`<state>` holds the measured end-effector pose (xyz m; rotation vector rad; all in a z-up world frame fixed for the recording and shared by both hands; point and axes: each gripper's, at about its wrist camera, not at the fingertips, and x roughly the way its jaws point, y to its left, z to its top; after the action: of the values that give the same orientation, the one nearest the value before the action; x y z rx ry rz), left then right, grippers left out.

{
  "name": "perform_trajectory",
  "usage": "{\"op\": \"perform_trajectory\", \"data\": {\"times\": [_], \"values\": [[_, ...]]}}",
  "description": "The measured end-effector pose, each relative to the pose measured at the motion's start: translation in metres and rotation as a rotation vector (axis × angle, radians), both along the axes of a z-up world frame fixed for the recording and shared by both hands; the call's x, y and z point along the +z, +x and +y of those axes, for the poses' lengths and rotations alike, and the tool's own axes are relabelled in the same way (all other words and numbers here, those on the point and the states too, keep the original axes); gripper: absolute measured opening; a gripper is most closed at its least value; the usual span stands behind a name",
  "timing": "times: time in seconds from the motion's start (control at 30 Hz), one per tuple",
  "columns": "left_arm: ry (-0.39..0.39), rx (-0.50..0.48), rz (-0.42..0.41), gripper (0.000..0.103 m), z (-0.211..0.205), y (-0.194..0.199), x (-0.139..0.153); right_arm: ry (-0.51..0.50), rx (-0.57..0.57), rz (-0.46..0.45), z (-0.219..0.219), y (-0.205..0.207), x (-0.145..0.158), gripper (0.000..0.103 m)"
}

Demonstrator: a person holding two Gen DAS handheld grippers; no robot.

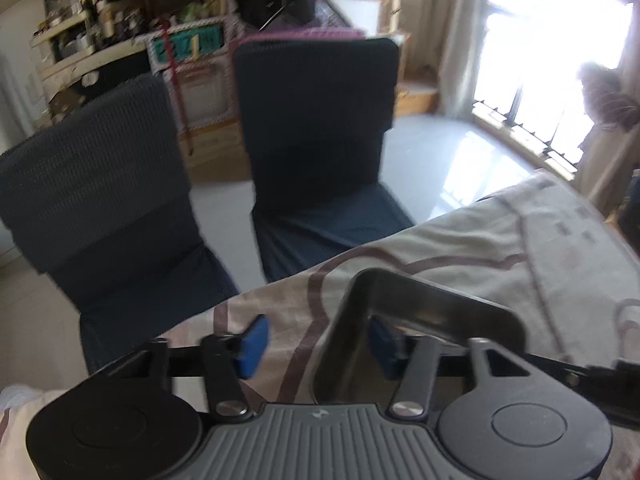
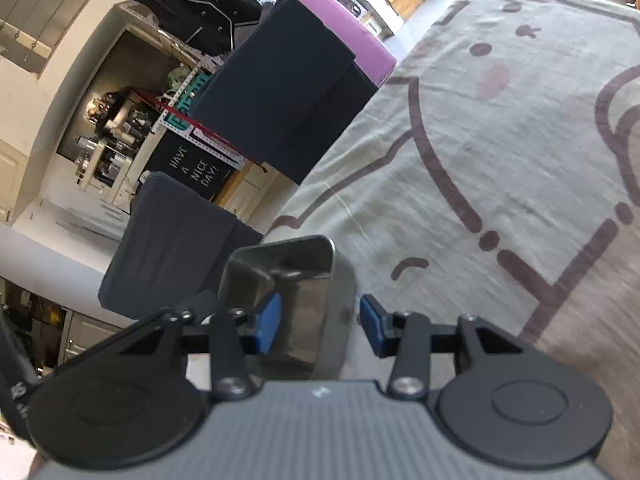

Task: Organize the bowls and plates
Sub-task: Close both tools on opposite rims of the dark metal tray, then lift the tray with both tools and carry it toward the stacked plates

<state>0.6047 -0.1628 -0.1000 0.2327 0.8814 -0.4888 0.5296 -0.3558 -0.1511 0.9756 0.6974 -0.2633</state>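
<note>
A square steel tray (image 1: 420, 308) lies on the tablecloth in the left wrist view. My left gripper (image 1: 316, 344) is open and straddles the tray's left wall, with one blue pad (image 1: 252, 344) outside and the other inside the tray. The same tray (image 2: 296, 292) shows in the right wrist view. My right gripper (image 2: 320, 322) is open and straddles its right wall, with the left pad (image 2: 268, 322) inside and the right pad outside. Neither set of jaws presses the wall.
The table carries a beige cloth (image 2: 500, 140) printed with brown cartoon lines. Two dark fabric chairs (image 1: 320, 128) stand at the table's edge, one with a pink cushion behind. Cluttered shelves (image 1: 88, 32) lie beyond, and a bright window (image 1: 552, 60) is at the right.
</note>
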Motion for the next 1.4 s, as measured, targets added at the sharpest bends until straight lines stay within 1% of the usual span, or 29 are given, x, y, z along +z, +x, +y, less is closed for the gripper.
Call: {"op": "perform_trajectory", "data": {"times": [0.03,0.13,0.17,0.2,0.23,0.27,0.3,0.37,0.4,0.43,0.5,0.53,0.57,0.7,0.77,0.83,0.97,1.13,1.23,1.33,1.4], "values": [[0.004,0.014,0.01,0.044,-0.002,0.003,-0.004,0.002,0.002,0.0,0.001,0.0,-0.001,0.05],[-0.003,0.025,0.032,0.042,-0.005,0.007,-0.013,0.001,0.016,0.001,0.002,0.002,-0.003,0.038],[0.002,0.028,0.038,0.035,-0.005,0.009,-0.015,-0.002,0.027,0.001,0.003,0.002,-0.003,0.037],[0.005,0.031,0.041,0.03,-0.006,0.009,-0.016,-0.007,0.034,0.007,0.004,0.002,-0.003,0.037],[-0.012,0.032,0.05,0.023,-0.005,0.01,-0.017,-0.009,0.045,0.012,0.005,0.004,-0.003,0.037],[-0.036,0.035,0.062,0.019,-0.004,0.01,-0.016,-0.01,0.054,0.013,0.006,0.004,-0.002,0.037],[-0.045,0.039,0.066,0.019,-0.002,0.009,-0.016,-0.011,0.061,0.017,0.007,0.005,-0.002,0.037],[-0.033,0.034,0.068,0.015,-0.002,0.006,-0.015,-0.011,0.07,0.016,0.009,0.005,-0.002,0.036],[-0.028,0.029,0.067,0.014,-0.001,0.004,-0.013,-0.022,0.07,0.026,0.01,0.005,-0.002,0.032],[-0.026,0.025,0.064,0.011,0.001,0.0,-0.011,-0.04,0.072,0.04,0.01,0.007,-0.001,0.025],[-0.031,0.021,0.064,0.007,0.005,-0.005,-0.008,-0.068,0.078,0.046,0.01,0.008,0.001,0.018],[-0.04,0.024,0.066,0.006,0.008,-0.008,-0.007,-0.087,0.078,0.05,0.01,0.008,0.002,0.012],[-0.052,0.031,0.069,0.005,0.012,-0.011,-0.004,-0.099,0.082,0.051,0.01,0.01,0.002,0.011],[-0.098,0.042,0.059,0.003,0.025,-0.03,0.008,-0.102,0.11,0.056,0.011,0.004,0.005,0.008],[-0.105,0.053,0.044,0.003,0.03,-0.044,0.017,-0.12,0.132,0.053,0.015,-0.002,0.01,0.007],[-0.114,0.074,0.025,0.003,0.038,-0.059,0.027,-0.124,0.155,0.045,0.018,-0.01,0.018,0.006],[-0.153,0.113,0.021,0.003,0.058,-0.089,0.045,-0.13,0.208,0.028,0.028,-0.027,0.038,0.006],[-0.238,0.168,0.036,0.005,0.091,-0.134,0.07,-0.168,0.287,-0.018,0.043,-0.06,0.067,0.006],[-0.235,0.176,0.016,0.005,0.1,-0.165,0.084,-0.187,0.336,-0.036,0.054,-0.082,0.084,0.007],[-0.265,0.193,0.028,0.006,0.111,-0.197,0.097,-0.214,0.377,-0.053,0.061,-0.106,0.1,0.007],[-0.27,0.195,0.021,0.006,0.115,-0.216,0.104,-0.219,0.394,-0.066,0.064,-0.123,0.109,0.007]]}}
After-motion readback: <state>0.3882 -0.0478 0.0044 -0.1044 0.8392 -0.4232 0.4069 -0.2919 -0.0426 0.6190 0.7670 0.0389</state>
